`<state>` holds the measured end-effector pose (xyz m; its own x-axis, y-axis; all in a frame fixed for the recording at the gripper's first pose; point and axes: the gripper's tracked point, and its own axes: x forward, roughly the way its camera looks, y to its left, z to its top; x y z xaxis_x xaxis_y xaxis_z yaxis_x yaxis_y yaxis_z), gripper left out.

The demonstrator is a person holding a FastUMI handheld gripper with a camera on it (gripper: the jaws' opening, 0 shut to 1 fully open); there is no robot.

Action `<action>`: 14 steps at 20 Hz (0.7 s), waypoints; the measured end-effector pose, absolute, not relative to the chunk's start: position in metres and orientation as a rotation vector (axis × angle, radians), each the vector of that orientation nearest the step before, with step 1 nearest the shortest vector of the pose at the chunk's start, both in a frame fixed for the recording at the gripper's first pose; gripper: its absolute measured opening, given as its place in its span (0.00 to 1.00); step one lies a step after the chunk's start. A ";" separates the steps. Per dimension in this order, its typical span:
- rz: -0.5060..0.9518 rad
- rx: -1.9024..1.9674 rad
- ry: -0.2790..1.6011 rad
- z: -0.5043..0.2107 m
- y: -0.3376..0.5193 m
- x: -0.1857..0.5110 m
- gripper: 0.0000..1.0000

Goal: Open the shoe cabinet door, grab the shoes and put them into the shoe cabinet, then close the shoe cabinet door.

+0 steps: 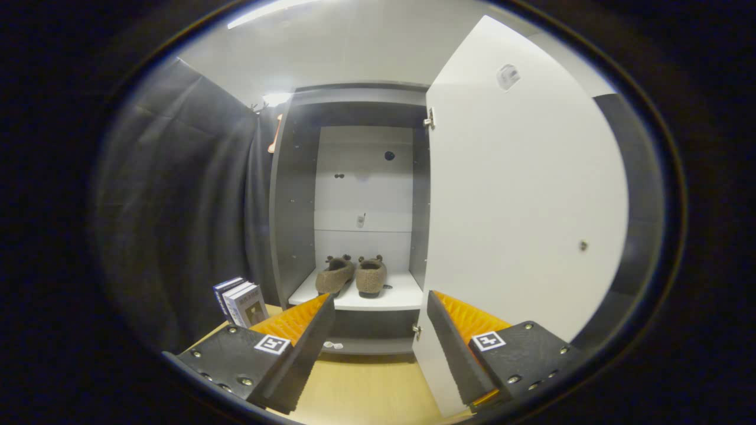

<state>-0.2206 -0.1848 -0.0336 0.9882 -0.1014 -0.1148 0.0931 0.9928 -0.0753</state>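
Right now I am holding my jaws (378, 321) spread wide, with nothing between them but open air and the wooden floor (366, 389) below. My left finger (298, 348) is showing its dark foam pad edge and orange ribbed backing, and my right finger (458, 354) is doing the same, sitting just in front of the lower edge of the cabinet door (520, 195).

Ahead of me the shoe cabinet (360, 206) is standing open. Its white door is swinging out to the right on hinges, one near the top and one near the bottom, and a small knob (583, 245) is showing on its far side. Inside, on the white bottom shelf (378, 298), the shoes (352, 275) are resting side by side: a brown, fuzzy pair, toes pointing away from me toward the pale back panel. They are lying beyond my fingertips, well apart from them, roughly in line with the gap between my fingers.

Off to the left, beside the cabinet's grey side wall, a few books (241, 302) are standing upright on the floor, near my left finger. A dark curtain (177, 206) is hanging behind them.
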 end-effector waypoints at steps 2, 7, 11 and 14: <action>-0.110 -0.070 0.113 -0.031 -0.195 -0.240 0.96; -0.162 -0.076 0.098 -0.012 -0.235 -0.282 0.96; -0.222 -0.082 0.084 0.001 -0.270 -0.304 0.96; -0.268 -0.077 0.070 0.012 -0.295 -0.318 0.96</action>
<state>-0.3183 -0.2954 0.0124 0.9619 -0.2671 -0.0585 0.2618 0.9614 -0.0848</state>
